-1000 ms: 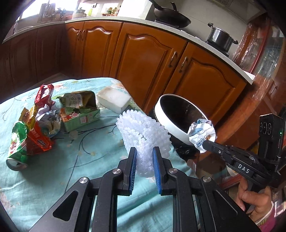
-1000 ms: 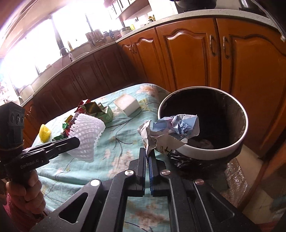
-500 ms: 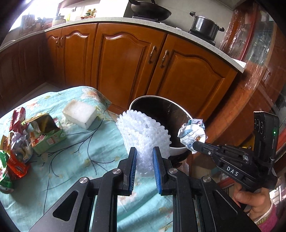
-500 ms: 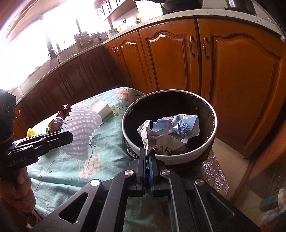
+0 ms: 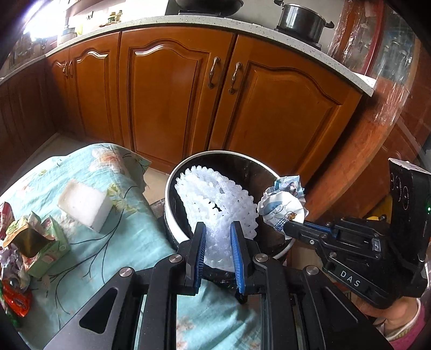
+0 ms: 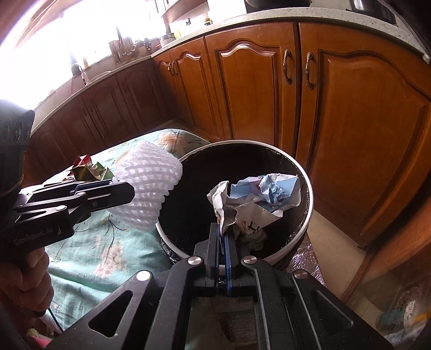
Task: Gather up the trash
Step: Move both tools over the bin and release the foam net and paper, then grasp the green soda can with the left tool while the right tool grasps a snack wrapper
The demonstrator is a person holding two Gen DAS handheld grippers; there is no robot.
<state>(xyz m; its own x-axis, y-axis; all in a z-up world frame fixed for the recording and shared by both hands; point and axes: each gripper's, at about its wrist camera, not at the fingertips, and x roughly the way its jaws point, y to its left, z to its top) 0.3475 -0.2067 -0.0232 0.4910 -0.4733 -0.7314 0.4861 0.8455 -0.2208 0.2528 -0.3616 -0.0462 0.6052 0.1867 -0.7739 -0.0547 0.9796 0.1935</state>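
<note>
Holding two pieces over the bin (image 6: 309,188), we grip foam net (image 5: 215,204) in the left gripper (image 5: 217,237) and crumpled paper (image 6: 258,199) in the shut right gripper (image 6: 223,239). Neither is dropped yet; a carton (image 5: 40,242), wrappers (image 5: 16,298) and a white block (image 5: 86,206) wait on the table (image 5: 129,242), left of our jaws.

Wood cabinets (image 5: 167,99) behind, steel pot (image 5: 300,18) on countertop (image 5: 269,29).

We note a table under a teal floral cloth (image 5: 115,242) bearing a white foam block (image 5: 84,206), a torn green carton (image 5: 40,249) and crumpled wrappers (image 5: 13,293) at its left edge.
</note>
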